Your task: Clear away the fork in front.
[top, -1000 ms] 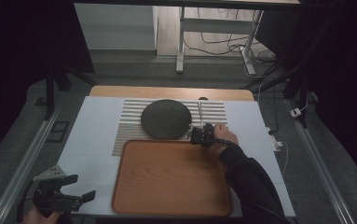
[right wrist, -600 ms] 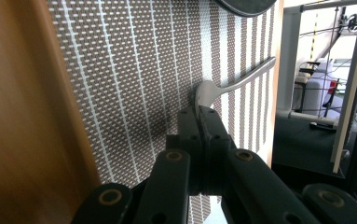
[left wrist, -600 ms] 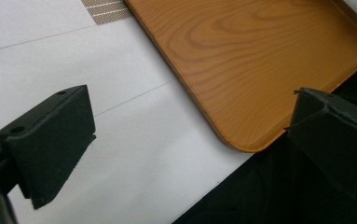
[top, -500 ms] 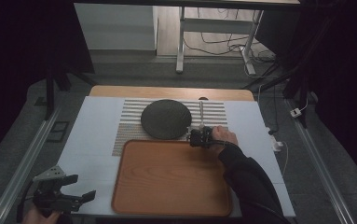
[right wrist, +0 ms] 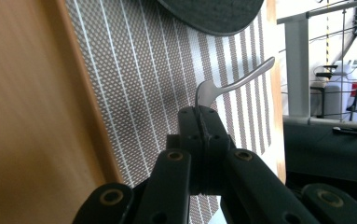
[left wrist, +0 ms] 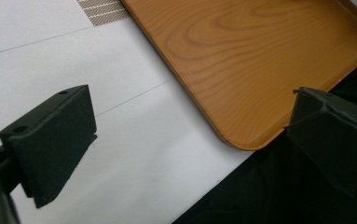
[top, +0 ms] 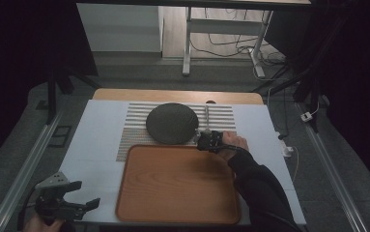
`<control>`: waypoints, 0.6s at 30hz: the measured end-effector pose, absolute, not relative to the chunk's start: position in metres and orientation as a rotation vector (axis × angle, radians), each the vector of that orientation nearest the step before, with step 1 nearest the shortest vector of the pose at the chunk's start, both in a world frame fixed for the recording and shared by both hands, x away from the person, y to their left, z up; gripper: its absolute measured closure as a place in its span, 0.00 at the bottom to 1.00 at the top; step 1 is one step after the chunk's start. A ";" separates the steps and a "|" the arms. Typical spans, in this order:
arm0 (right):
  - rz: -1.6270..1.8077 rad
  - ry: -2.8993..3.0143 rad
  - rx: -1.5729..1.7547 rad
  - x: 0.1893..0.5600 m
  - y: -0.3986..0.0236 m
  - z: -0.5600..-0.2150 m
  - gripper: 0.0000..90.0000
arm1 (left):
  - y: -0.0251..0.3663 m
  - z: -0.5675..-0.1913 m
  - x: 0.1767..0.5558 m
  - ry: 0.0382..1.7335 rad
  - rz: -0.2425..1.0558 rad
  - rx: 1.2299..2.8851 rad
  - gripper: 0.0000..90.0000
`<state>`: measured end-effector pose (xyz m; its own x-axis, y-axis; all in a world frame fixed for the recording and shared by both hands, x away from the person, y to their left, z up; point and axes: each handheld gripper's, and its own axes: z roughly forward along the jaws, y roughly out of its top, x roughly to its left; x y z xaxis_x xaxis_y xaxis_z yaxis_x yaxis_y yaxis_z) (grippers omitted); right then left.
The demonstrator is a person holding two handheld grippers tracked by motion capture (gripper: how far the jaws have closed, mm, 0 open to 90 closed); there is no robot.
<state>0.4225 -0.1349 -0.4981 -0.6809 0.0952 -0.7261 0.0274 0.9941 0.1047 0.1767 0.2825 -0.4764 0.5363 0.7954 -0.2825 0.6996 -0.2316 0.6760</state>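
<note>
My right gripper [top: 205, 140] is shut on a silver metal utensil [top: 206, 117] whose handle runs away across the striped placemat [top: 132, 126], just right of a dark round plate [top: 171, 123]. In the right gripper view the jaws [right wrist: 199, 114] pinch the utensil [right wrist: 241, 78] near its neck and hold it above the placemat [right wrist: 134, 70], with the plate's rim [right wrist: 213, 14] at the top. A wooden tray [top: 173, 186] lies in front of the plate. At the table's near left corner my left gripper [top: 87, 193] stands open and holds nothing [left wrist: 190, 140].
The tray's rounded corner [left wrist: 260, 56] lies close ahead of the left jaws, on the white table cover [left wrist: 134, 140]. The tray's raised edge [right wrist: 73, 93] runs left of the right gripper. A person's dark sleeve [top: 260, 188] crosses the table's right side. Metal rails flank the table.
The right gripper has shifted very slightly toward the tray's far edge with the utensil in it. The left gripper has stayed in place.
</note>
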 end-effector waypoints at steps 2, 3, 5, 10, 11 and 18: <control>0.163 2.337 0.106 0.419 -0.137 -0.493 1.00 | 0.282 -0.476 0.177 1.206 0.153 1.986 0.01; 0.158 2.321 0.128 0.416 -0.137 -0.492 1.00 | 0.282 -0.476 0.177 1.205 0.151 1.986 0.01; 0.183 2.313 0.127 0.413 -0.139 -0.487 1.00 | 0.282 -0.476 0.176 1.203 0.155 1.986 0.00; 0.257 2.315 0.168 0.404 -0.146 -0.476 1.00 | 0.281 -0.475 0.176 1.190 0.152 1.987 0.00; 0.268 2.322 0.175 0.403 -0.147 -0.474 1.00 | 0.281 -0.475 0.176 1.187 0.152 1.987 0.00; 0.427 2.332 0.282 0.392 -0.158 -0.460 1.00 | 0.279 -0.474 0.177 1.155 0.124 1.975 0.00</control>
